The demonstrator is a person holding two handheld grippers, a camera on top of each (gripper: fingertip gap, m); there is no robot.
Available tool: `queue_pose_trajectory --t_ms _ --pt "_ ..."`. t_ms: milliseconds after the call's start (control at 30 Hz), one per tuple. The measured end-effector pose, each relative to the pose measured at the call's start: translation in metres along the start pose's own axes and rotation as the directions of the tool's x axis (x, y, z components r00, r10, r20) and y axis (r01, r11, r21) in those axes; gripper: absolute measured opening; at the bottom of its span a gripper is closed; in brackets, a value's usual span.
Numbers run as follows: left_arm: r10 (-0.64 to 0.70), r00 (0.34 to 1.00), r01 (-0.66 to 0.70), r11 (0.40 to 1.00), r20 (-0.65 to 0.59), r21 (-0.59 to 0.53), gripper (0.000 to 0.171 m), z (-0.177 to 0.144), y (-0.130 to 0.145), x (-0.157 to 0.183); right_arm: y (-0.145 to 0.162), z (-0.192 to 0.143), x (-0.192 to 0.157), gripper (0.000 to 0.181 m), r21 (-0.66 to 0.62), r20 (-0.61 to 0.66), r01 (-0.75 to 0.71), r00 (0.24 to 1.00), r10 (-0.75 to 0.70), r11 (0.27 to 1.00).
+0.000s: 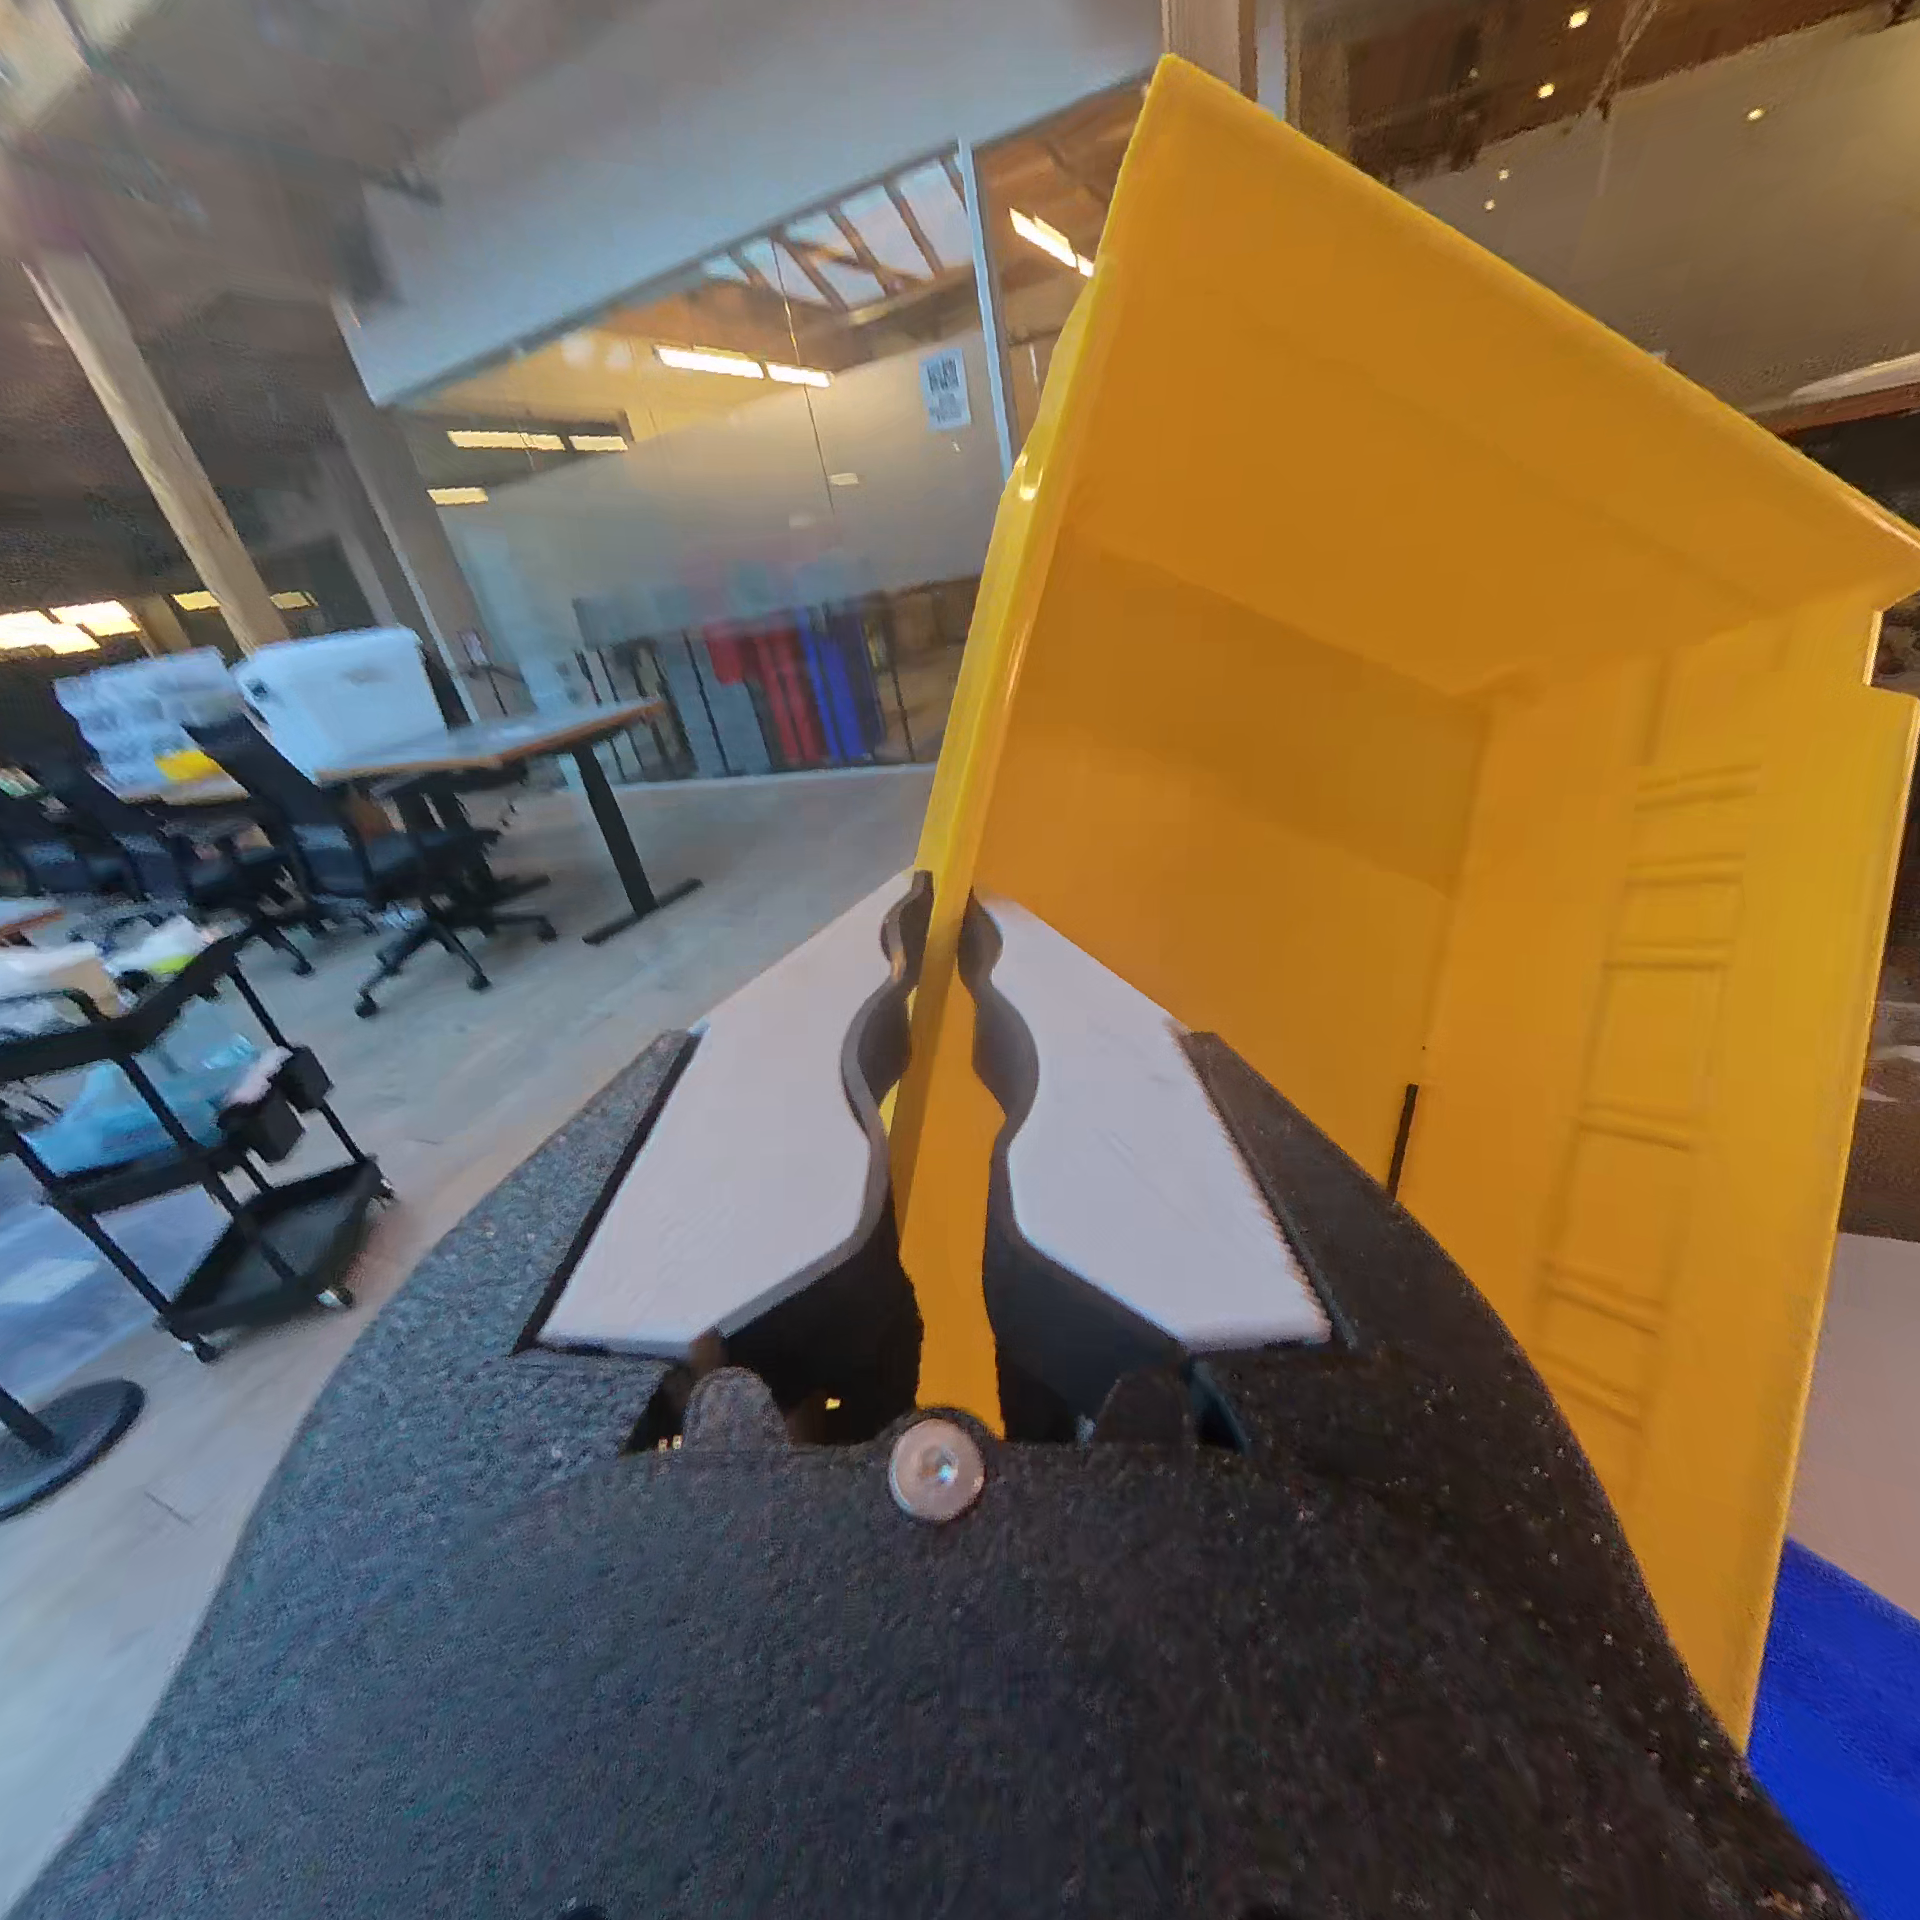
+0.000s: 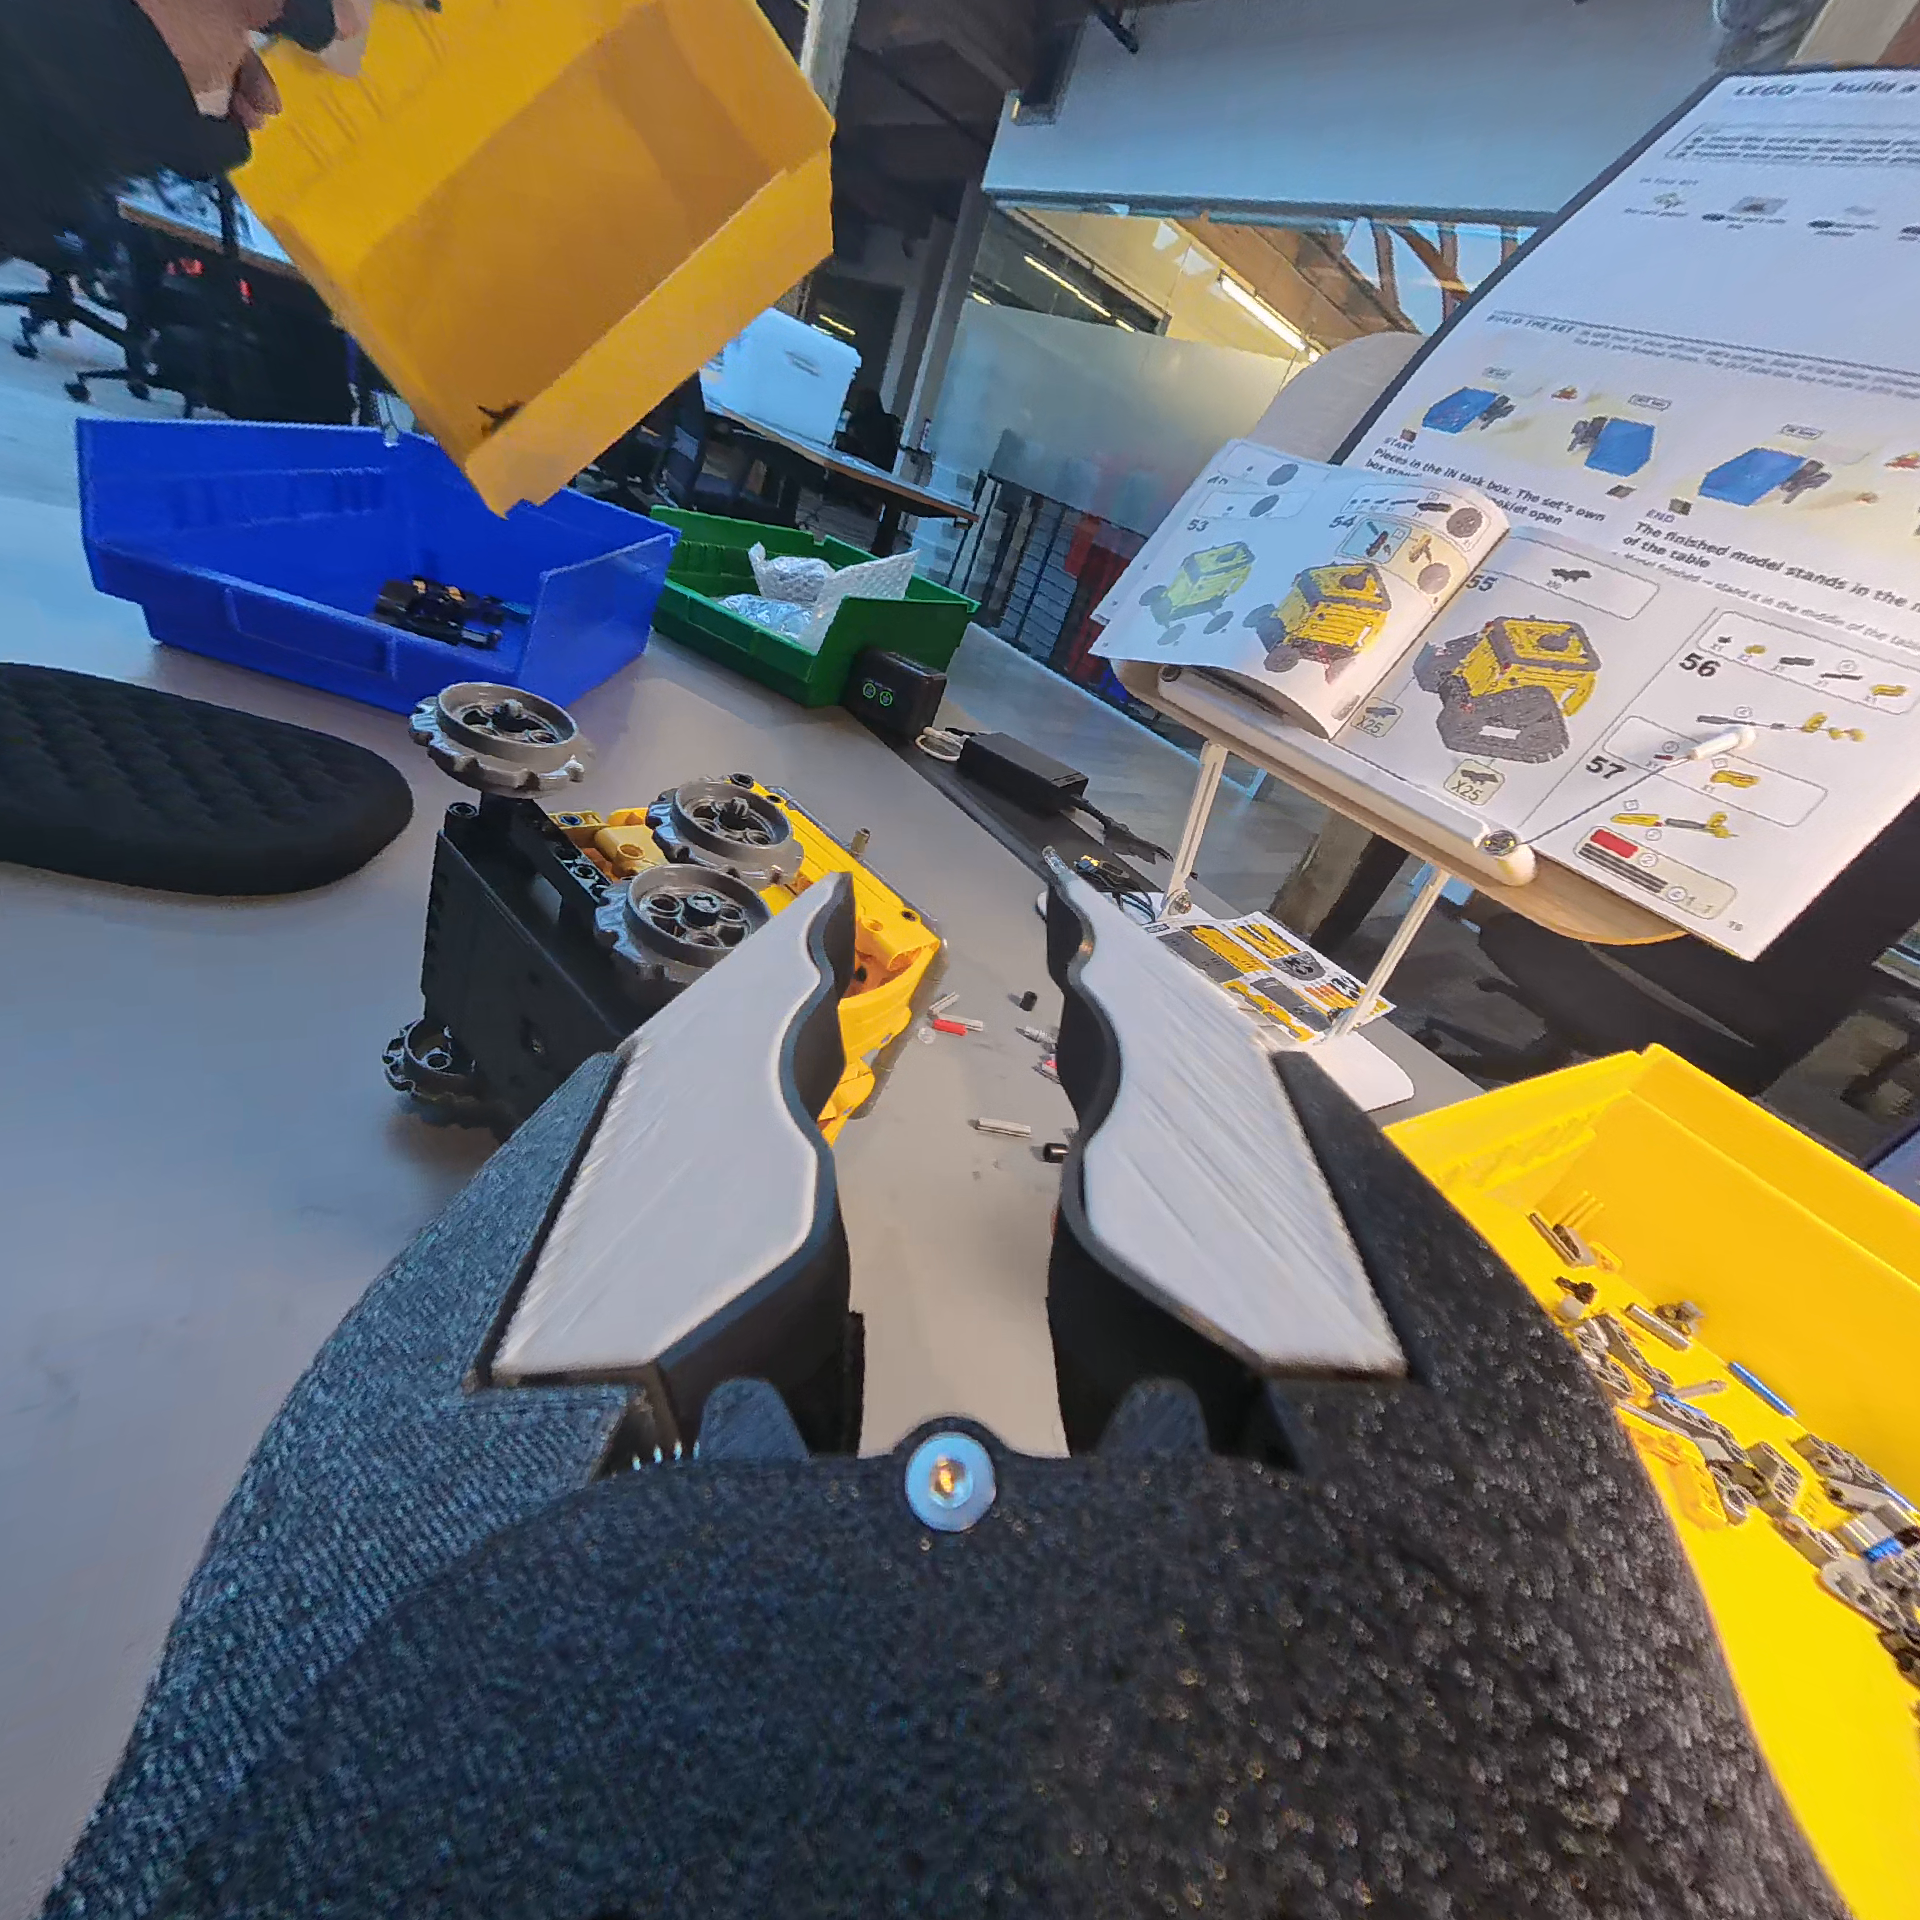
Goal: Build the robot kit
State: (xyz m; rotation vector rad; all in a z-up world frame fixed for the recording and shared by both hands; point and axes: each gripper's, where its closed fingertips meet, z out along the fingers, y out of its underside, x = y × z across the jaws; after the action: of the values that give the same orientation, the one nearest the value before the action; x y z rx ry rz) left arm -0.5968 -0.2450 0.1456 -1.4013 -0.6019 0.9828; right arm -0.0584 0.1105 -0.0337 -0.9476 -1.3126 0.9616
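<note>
Left gripper (image 1: pixel 940 940) clamped on the side wall of an empty yellow bin (image 1: pixel 1351 727), seemingly light, stiff and slick, tilted aloft above a blue bin (image 2: pixel 353 561); right gripper (image 2: pixel 951 935) apart and empty over a grey table (image 2: pixel 208 1091) bearing a half-built model (image 2: pixel 665 914), in an open office.

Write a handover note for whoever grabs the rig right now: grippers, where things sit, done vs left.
Left gripper: shut on the wall of an empty yellow bin, held tilted in the air above the blue bin.
Right gripper: open, holding nothing, over the grey table beside the part-built yellow and black model.
Blue bin holds a few dark pieces; the green bin holds plastic bags.
A second yellow bin at right holds many loose pieces.
Small parts lie scattered on the table.
Instruction booklet is open on its stand.
Done: lifted bin looks emptied. Left: model is unfinished.
</note>
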Motion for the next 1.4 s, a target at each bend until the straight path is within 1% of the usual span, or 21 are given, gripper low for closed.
queue_pose_trajectory --t_ms 100,233,333,433,533,633,700,800,1000,1233,1333,1400 --pt "0.074 0.996 -0.079 0.992 0.048 0.097 0.001 -0.010 -0.006 0.007 0.001 0.000 0.004 0.037 0.003 -0.013 -0.012 1.000 0.012 1.000" --pt "0.166 0.983 -0.179 0.965 0.080 0.193 0.001 -0.021 -0.012 0.020 0.007 0.001 0.007 0.036 -0.006 -0.024 -0.053 0.998 0.053 0.999" --pt "0.244 0.965 -0.259 0.933 0.091 0.248 0.001 -0.030 -0.019 0.033 0.008 0.002 0.008 0.037 -0.005 -0.026 -0.074 0.997 0.073 0.997" --pt "0.339 0.936 -0.352 0.888 0.094 0.295 0.000 -0.037 -0.031 0.051 0.011 0.004 0.009 0.037 -0.010 -0.033 -0.079 0.996 0.078 0.997" --pt "0.390 0.915 -0.400 0.848 0.101 0.347 0.001 -0.044 -0.044 0.063 0.013 0.006 0.011 0.037 -0.007 -0.037 -0.099 0.994 0.099 0.995" --pt "0.397 0.910 -0.409 0.815 0.119 0.411 0.001 -0.049 -0.057 0.067 0.014 0.008 0.013 0.037 0.000 -0.043 -0.126 0.991 0.126 0.992" --pt "0.391 0.912 -0.404 0.803 0.124 0.438 0.000 -0.049 -0.061 0.067 0.014 0.009 0.015 0.037 0.004 -0.049 -0.139 0.989 0.139 0.990" --pt "0.384 0.916 -0.392 0.802 0.114 0.451 0.001 -0.047 -0.060 0.067 0.014 0.010 0.017 0.037 0.004 -0.061 -0.144 0.988 0.144 0.990" --pt "0.402 0.903 -0.423 0.777 0.151 0.467 0.000 -0.049 -0.058 0.067 0.017 0.015 0.018 0.037 -0.007 -0.073 -0.159 0.985 0.158 0.987" --pt "0.386 0.909 -0.409 0.752 0.157 0.517 0.000 -0.058 -0.066 0.067 0.021 0.021 0.014 0.037 -0.025 -0.073 -0.162 0.985 0.159 0.987" --pt "0.384 0.913 -0.398 0.759 0.140 0.514 0.000 -0.055 -0.068 0.066 0.022 0.022 0.014 0.037 -0.026 -0.073 -0.161 0.985 0.159 0.987" --pt "0.370 0.923 -0.371 0.789 0.103 0.490 0.000 -0.050 -0.071 0.065 0.021 0.022 0.014 0.037 -0.026 -0.072 -0.159 0.985 0.157 0.987"
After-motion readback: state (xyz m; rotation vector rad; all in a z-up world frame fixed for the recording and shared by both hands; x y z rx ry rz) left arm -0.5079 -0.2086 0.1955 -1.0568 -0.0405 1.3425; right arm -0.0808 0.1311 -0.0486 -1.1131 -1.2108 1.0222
